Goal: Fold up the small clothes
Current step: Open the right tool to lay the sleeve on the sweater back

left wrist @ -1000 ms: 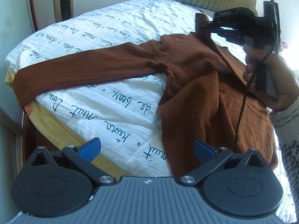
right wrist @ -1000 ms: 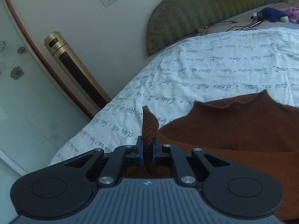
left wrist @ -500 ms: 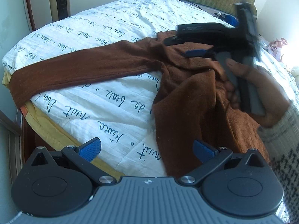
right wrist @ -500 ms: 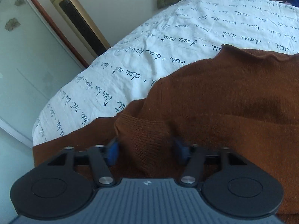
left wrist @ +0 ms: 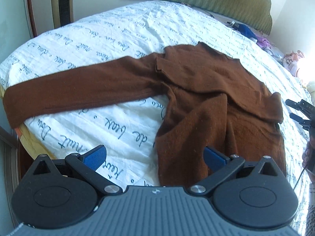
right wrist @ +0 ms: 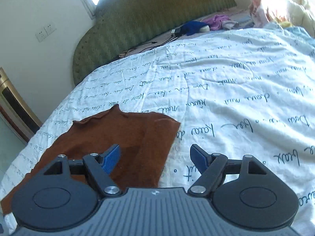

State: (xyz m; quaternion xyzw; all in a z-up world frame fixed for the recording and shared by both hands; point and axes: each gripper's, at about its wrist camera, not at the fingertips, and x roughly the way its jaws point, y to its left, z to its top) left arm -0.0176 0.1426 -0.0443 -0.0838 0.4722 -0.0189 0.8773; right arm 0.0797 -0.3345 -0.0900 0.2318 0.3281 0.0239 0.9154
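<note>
**A:** so where are we at? We've got the brown sweater (left wrist: 206,90) lying flat on the bed, on that white quilt (left wrist: 118,37) with the blue handwriting print. One sleeve (left wrist: 74,92) is stretched straight out to the left, reaching the edge of the bed. The other sleeve is folded across the chest, its cuff ending near the left shoulder.

**B:** yep, same here. Our left gripper (left wrist: 154,156) hovers over the near hem, jaws wide apart, nothing between them. The right blue pad (left wrist: 213,158) sits over the brown fabric, the left one over bare quilt.

**A:** and the right gripper (right wrist: 155,158)?

**B:** jaws apart too, holding nothing. It's straddling the sweater's right edge, left pad above the knit, right pad above the quilt. From the left wrist view we only catch it at the far right border, off the sweater.

**A:** green headboard (right wrist: 149,19) at the back, some clothes piled (right wrist: 214,22) by it.
</note>
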